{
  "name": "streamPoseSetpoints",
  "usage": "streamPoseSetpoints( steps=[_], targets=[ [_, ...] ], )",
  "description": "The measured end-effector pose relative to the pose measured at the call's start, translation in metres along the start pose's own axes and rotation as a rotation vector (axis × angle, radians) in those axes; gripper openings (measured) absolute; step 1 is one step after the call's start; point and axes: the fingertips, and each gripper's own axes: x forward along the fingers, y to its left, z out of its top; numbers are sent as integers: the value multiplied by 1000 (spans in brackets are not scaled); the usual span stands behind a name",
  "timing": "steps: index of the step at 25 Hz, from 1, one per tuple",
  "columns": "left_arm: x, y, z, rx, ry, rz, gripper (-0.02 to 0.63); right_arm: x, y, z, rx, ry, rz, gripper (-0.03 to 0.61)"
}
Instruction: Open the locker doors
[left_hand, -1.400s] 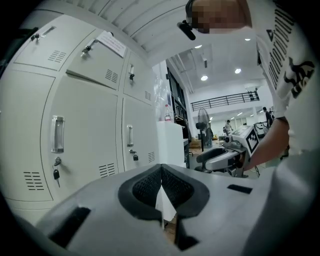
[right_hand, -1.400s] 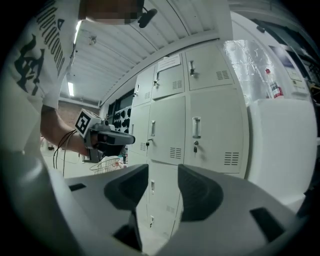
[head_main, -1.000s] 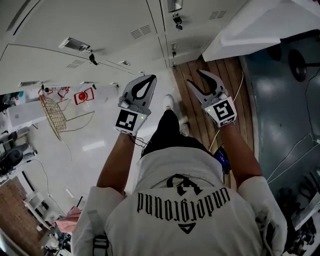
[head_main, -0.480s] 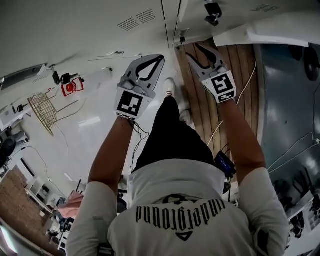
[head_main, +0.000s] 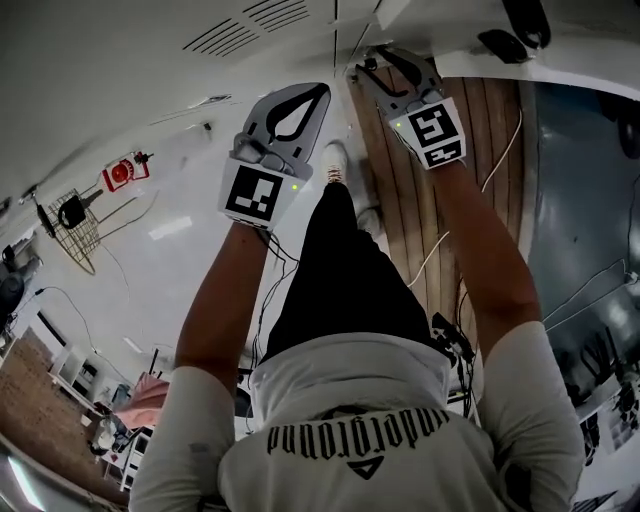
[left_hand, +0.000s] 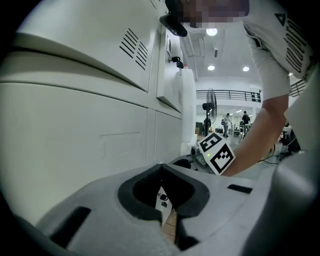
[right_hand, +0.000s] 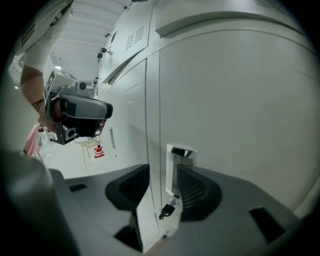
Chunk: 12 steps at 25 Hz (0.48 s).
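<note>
White locker doors (head_main: 150, 60) fill the top of the head view. My right gripper (head_main: 383, 68) is open at the seam between two doors. In the right gripper view its jaws (right_hand: 161, 175) straddle a door's edge, with the recessed handle (right_hand: 179, 167) and the small key (right_hand: 167, 210) under it between them. The pads are not pressing on anything, and the jaws have just been closing a little. My left gripper (head_main: 322, 92) is shut and empty, its tips close to a plain locker front (left_hand: 100, 125). The tips of the left gripper (left_hand: 161, 167) meet.
A strip of wooden floor (head_main: 400, 220) runs below the lockers, with the person's white shoe (head_main: 335, 160) and a cable (head_main: 480, 190) on it. Dark grey floor (head_main: 590, 200) lies to the right. A wire basket (head_main: 75, 215) and a red item (head_main: 120, 172) are at the far left.
Both grippers have moved up the picture toward the locker fronts. The right one now reaches the seam by the handle. The left stays shut.
</note>
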Motion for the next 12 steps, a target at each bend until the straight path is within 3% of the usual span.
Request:
streamPoseSetpoints(
  steps=[4,12],
  targets=[
    [2,3,-7,-1,-1,-1,8,13,0,5,-16,-32,9,144],
    [1,4,-16,-5,13,7,8,15,0,6,-6,-58,-21,147]
  ],
)
